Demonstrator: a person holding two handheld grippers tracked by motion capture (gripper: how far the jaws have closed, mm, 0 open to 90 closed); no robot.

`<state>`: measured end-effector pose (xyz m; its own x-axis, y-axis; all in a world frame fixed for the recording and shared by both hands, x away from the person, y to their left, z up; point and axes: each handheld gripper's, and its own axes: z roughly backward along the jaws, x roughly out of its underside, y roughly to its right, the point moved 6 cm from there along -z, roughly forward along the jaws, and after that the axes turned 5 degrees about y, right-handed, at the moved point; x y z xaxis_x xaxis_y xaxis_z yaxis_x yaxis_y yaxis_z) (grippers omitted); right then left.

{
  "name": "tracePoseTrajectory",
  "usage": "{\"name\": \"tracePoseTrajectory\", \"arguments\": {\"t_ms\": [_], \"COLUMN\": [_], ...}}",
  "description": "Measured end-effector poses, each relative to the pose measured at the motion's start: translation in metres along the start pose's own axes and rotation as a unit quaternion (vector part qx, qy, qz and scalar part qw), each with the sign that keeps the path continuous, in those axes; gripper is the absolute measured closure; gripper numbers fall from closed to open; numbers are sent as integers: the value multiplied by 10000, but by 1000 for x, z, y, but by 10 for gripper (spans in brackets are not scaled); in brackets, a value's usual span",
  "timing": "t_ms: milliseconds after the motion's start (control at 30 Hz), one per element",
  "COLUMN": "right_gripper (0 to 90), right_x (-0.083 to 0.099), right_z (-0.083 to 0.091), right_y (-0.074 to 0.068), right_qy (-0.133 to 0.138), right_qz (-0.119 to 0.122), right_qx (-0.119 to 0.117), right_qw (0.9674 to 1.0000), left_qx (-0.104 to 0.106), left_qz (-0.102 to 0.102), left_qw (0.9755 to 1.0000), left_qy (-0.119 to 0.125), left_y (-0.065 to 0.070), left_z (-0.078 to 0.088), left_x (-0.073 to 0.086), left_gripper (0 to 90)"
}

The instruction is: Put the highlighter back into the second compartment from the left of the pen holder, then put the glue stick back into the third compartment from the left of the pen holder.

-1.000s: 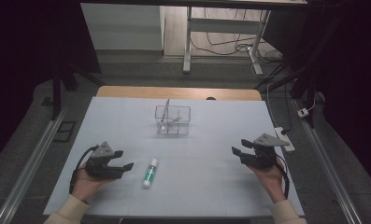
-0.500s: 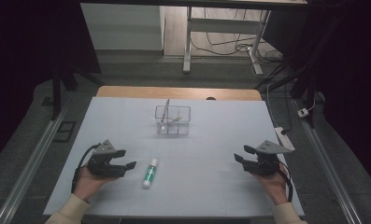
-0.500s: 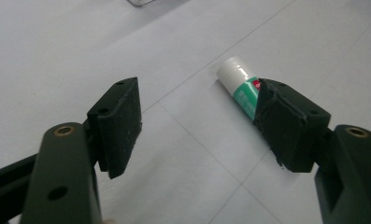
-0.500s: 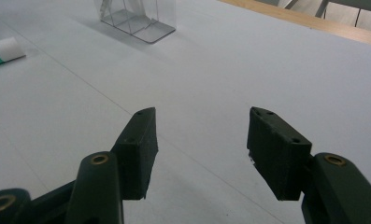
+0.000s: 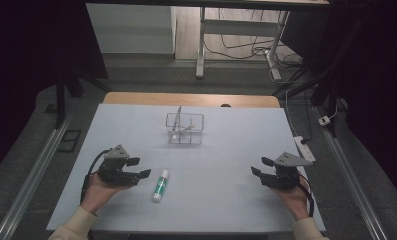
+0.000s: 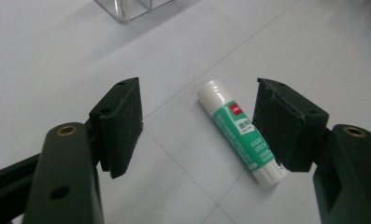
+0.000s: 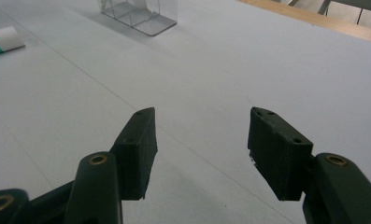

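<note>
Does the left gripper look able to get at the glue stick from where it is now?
Probably yes. The left gripper sits just beside the glue stick, fingers open, and only bare table lies between them; nothing is in the way.

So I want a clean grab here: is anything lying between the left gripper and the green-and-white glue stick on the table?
Nothing visible does. The left gripper has its jaws open towards the green-and-white glue stick, with bare white table between them. The clear plastic organiser box stands farther back, off that line.
</note>
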<state>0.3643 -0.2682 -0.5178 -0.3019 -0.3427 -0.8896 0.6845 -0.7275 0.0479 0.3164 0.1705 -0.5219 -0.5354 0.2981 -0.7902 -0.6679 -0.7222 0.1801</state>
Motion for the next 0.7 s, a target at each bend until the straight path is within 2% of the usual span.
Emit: {"name": "tracePoseTrajectory", "arguments": {"t_ms": [233, 467, 700], "right_gripper": [414, 413, 409], "right_x": [4, 6, 7], "right_z": [-2, -2, 0], "right_y": [-1, -3, -3], "right_qy": [-75, -115, -134], "right_qz": [36, 84, 122], "right_qx": [-40, -59, -33], "right_qw": [10000, 9999, 9998], "left_qx": [-8, -14, -23], "left_qz": [-49, -96, 16], "left_qw": [10000, 9996, 9994], "left_qy": [-73, -271, -341], "left_y": [4, 9, 9], "left_z": [0, -8, -13], "left_x": [-5, -6, -9], "left_gripper": [336, 335, 335]}}
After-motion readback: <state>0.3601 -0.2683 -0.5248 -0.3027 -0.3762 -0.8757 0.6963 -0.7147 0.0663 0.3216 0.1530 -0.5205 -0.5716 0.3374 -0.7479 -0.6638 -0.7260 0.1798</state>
